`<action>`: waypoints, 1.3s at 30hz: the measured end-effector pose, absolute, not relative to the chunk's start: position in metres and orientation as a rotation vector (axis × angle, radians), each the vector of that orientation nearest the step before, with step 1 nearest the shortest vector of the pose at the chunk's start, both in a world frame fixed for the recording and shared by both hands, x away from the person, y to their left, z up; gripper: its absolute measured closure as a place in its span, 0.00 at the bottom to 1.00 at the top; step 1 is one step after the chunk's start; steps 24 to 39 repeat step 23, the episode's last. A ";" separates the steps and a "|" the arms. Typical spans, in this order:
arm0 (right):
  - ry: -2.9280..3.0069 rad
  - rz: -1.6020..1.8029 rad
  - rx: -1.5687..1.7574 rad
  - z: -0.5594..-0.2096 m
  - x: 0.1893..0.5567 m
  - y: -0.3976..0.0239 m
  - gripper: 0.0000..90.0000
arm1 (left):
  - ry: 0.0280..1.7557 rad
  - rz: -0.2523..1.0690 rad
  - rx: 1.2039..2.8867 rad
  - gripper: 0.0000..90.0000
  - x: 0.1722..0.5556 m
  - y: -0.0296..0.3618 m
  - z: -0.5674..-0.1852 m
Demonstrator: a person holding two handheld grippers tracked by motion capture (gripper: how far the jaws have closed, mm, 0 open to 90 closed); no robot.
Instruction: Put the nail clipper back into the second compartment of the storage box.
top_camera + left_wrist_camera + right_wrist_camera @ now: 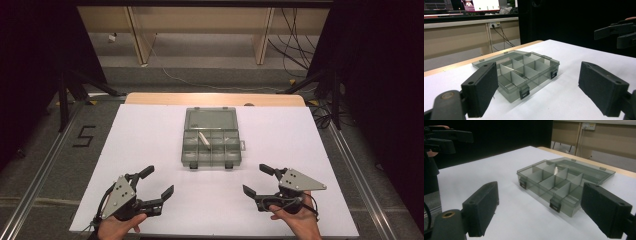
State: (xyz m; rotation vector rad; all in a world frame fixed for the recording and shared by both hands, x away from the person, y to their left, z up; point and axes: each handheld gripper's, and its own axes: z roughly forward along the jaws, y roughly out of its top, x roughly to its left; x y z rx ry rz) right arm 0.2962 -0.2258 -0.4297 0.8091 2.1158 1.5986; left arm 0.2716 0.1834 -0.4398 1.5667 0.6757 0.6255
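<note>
— Two grippers, both held low at the near edge of the white sheet (150, 145). Start at the left?

— Yes. At the left the person's left hand (117, 227) holds the left gripper (157, 182), its grey three-cornered plate on top. Its black jaws stand wide apart, with nothing between them, aimed toward the middle of the table (215, 98). In the left gripper view the two pads frame the box, which sits well apart from them.

— And in the middle?

— A smoky, see-through compartment box (212, 137) lies on the sheet, lid thrown open and lying flat on the far side. The tray part is split by dividers into two rows of cells. Two black latches hang on its near wall. One small pale, stick-like piece (205, 139) lies slanted in a cell of the far row, just left of centre; what it is I cannot tell. The other cells look bare as far as the pictures show.

— Then the right side?

— The right hand (300, 220) holds the right gripper (257, 180), also with a grey plate and a cable looping near the wrist. Its jaws are likewise spread wide and hold nothing, pointing inward at the box. Neither gripper touches the box; each is well apart from it, one on either side of its near edge.

— Anything beyond the table?

— Dark tripod legs at both sides, and cables on the floor behind.
</note>
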 end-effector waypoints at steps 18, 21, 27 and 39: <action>2.114 1.595 0.789 -0.432 0.297 -0.220 0.18 | 0.673 0.627 1.566 0.17 0.272 0.184 -0.439; 2.117 1.593 0.785 -0.432 0.297 -0.220 0.18 | 0.673 0.628 1.567 0.17 0.272 0.184 -0.439; 2.106 1.594 0.768 -0.432 0.298 -0.221 0.18 | 0.676 0.626 1.566 0.17 0.272 0.183 -0.440; 2.106 1.594 0.768 -0.432 0.298 -0.221 0.18 | 0.676 0.626 1.566 0.17 0.272 0.183 -0.440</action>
